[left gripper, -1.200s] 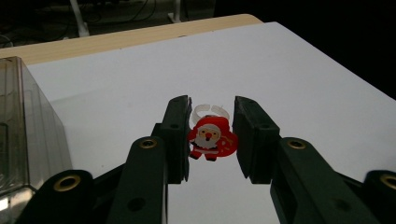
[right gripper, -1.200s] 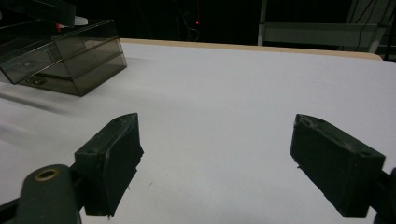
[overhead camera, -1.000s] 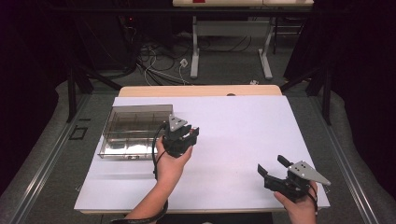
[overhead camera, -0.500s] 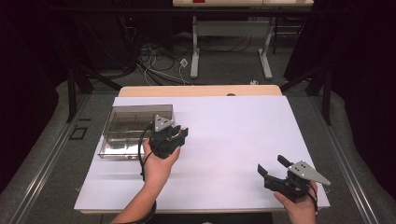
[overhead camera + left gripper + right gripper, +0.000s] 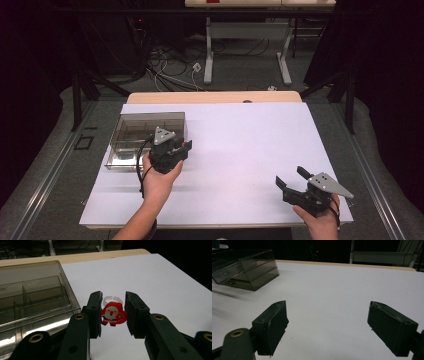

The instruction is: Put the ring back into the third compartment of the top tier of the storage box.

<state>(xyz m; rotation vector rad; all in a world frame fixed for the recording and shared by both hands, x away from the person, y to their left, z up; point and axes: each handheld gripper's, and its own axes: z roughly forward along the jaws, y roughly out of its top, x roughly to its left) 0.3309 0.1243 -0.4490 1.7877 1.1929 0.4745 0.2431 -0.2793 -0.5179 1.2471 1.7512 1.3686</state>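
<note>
White sheet-covered rectangular table [image 5: 240, 150], pale wood edge showing along its far side. Dark floor around it, cables and grey desk legs beyond.

Smoky clear plastic organiser box with inner dividers [image 5: 135, 137] sits at the table's left part, toward the far side. In the left gripper view the same box [image 5: 32, 302] lies to the left of the jaws, its near right corner just beside the left jaw; compartments look bare as far as can be seen. In the right gripper view the box [image 5: 247, 267] stands far off at upper left.

Left gripper [image 5: 172, 152], black with a grey three-cornered plate on top, held in the person's left hand [image 5: 160, 182], sits just beside the box's near right corner, a cable trailing from it. Jaws narrow, pinching a small Santa figure ring, red and white with a clear plastic band [image 5: 112, 312]; the ring hangs between the pads above the white sheet, right of the box, not in any compartment.

Right gripper [image 5: 295, 182], same build, held in the right hand [image 5: 320, 222] at the table's near right corner, well apart from the box. Jaws spread wide, nothing between them but bare sheet.
</note>
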